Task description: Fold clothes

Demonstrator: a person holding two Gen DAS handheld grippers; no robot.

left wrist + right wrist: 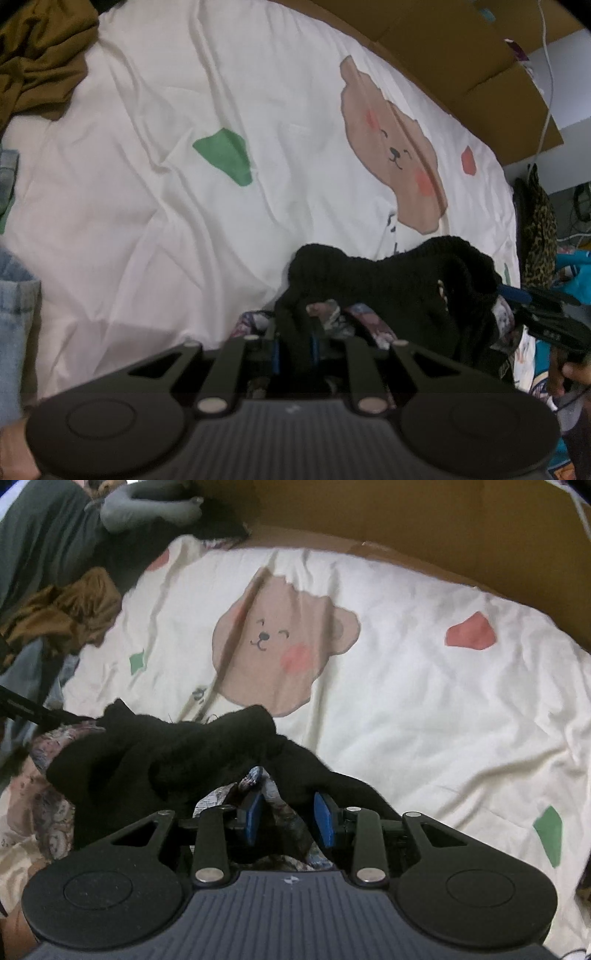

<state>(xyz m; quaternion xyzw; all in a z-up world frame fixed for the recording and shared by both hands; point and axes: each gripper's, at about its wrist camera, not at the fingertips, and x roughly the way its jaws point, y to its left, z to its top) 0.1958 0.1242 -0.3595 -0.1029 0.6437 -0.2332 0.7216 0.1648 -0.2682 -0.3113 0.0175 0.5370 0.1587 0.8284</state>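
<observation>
Bear-print bedsheet (424, 701): black garment (177, 753), brown garment (70, 609).

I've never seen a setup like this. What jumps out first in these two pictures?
Probably the white bedsheet with its big cartoon bear face, filling the middle of both views. In front, a black knitted garment is bunched over a patterned cloth, with the left gripper pinching it and the right gripper at its edge. A crumpled brown garment lies far left.

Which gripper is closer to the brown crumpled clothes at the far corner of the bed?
Left. The left gripper, clamped on the black garment, sits toward the side where the brown clothes lie. The right gripper holds the garment's other end, farther from that pile.
</observation>
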